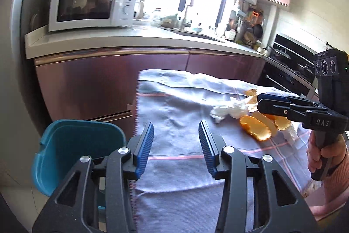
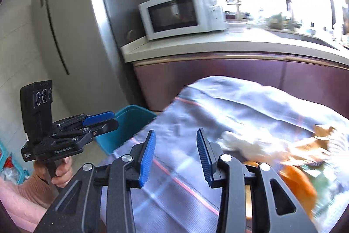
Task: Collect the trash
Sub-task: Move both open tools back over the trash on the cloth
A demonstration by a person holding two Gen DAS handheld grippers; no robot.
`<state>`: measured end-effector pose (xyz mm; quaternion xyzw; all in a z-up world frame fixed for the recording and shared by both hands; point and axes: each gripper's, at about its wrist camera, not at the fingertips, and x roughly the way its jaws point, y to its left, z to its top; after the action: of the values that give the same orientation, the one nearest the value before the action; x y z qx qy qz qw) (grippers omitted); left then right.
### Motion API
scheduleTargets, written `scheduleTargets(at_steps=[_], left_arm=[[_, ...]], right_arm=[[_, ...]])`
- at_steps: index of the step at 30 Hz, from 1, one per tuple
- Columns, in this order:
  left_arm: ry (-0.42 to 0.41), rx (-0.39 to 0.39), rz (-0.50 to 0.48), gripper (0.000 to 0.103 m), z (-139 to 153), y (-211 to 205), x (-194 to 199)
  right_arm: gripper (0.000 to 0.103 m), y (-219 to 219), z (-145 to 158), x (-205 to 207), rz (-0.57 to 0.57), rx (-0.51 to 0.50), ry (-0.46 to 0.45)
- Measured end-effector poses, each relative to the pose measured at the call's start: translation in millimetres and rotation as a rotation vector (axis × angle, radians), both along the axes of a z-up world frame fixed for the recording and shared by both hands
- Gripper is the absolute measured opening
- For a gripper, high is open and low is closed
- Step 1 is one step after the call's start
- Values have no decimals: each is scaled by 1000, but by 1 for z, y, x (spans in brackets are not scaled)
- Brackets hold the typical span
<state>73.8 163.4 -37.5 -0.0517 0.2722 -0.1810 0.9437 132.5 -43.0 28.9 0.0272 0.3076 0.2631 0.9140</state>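
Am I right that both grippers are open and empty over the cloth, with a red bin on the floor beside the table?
Not quite: the bin is teal, not red, as the left wrist view shows. The rest holds: the left gripper and right gripper are open and empty over the cloth.

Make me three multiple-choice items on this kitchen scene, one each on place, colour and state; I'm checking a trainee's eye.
1. Where does the crumpled white tissue lie?
A. on the pale checked cloth
B. in the bin
C. on the counter

2. What colour is the plastic bin beside the table?
A. red
B. teal
C. yellow

3. How does the left gripper stand?
A. shut on peel
B. shut, empty
C. open, empty

Key: 1 A, the tissue rests on the cloth beside the orange peels; 2 B, its walls are teal; 3 C, only cloth shows between its blue pads.
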Motion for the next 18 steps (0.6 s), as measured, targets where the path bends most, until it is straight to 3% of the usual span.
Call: scheduleTargets(at_steps=[8, 18], left_arm=[[20, 32, -142, 44, -3, -79, 4], [73, 77, -151, 44, -14, -120, 42]], right_arm=[[37, -95, -5, -29, -234, 11, -15], [38, -159, -28, -33, -373, 56, 29]])
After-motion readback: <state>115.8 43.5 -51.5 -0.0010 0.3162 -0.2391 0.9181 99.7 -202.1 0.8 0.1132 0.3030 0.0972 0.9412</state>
